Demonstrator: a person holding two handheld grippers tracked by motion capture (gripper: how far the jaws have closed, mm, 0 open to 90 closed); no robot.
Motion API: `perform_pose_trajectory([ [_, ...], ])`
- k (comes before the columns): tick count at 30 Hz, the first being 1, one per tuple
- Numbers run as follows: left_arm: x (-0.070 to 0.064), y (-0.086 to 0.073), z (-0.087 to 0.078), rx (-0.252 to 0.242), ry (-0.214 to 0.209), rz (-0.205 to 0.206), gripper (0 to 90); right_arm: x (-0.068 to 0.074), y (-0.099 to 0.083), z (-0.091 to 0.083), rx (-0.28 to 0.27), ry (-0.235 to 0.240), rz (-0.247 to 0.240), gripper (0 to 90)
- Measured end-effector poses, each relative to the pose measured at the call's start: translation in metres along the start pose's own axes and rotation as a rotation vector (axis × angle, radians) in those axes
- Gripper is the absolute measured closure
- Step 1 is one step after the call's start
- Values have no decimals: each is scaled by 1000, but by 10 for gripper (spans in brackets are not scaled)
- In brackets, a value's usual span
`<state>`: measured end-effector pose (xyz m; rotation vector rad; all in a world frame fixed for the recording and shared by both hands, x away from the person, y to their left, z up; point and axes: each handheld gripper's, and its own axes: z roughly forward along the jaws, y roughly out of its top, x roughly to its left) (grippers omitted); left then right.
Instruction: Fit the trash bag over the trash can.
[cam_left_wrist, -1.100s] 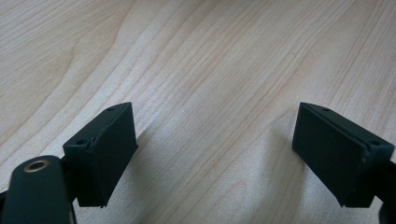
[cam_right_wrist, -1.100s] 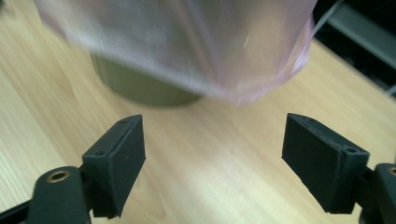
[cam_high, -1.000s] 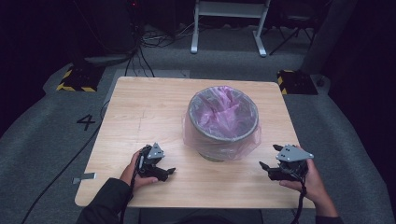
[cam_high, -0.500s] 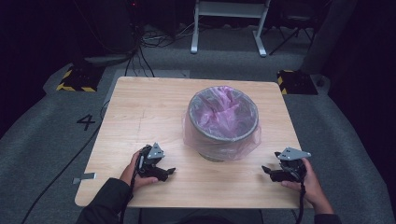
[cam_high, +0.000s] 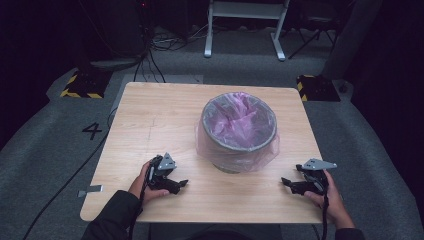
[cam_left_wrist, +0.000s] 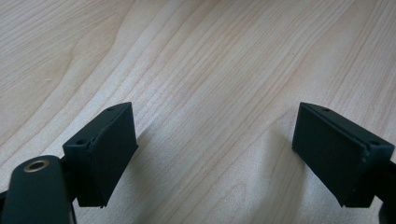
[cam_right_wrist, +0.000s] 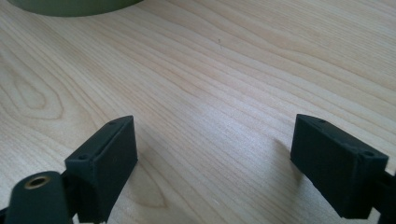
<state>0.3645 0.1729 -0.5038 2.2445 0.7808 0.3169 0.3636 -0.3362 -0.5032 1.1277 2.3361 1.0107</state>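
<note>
A grey bin (cam_high: 239, 131) lined with a pink bag (cam_high: 235, 122) is seen standing upright a little right of the middle of a wooden table (cam_high: 150, 115), its mouth turned straight up and its axis vertical. The bag's edge is folded out over the rim and hangs down the bin's wall as a clear skirt.

The left gripper (cam_high: 176, 184) is held low over the near left part of the table, its jaws pointed toward the right and spread wide apart with nothing between them; in the left gripper view bare wood is framed between the two black pads (cam_left_wrist: 105, 154).

The right gripper (cam_high: 289, 184) is held near the table's right front edge, its jaws pointed left toward the bin's foot and likewise spread wide with nothing grasped. In the right gripper view the bin's lower edge (cam_right_wrist: 74, 5) is seen at the top left, well beyond the pads (cam_right_wrist: 106, 163).

The bin is placed between the two grippers and farther from the person, apart from both. A numeral 4 (cam_high: 92, 131) is marked on the grey floor at left.
</note>
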Motion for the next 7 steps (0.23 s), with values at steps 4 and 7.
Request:
perform_pose_trajectory([
  [4,1,1,1,1,-3,4,135,0,0,1,2,-7,9,121],
  [7,1,1,1,0,-3,4,135,0,0,1,5,-10,13,107],
])
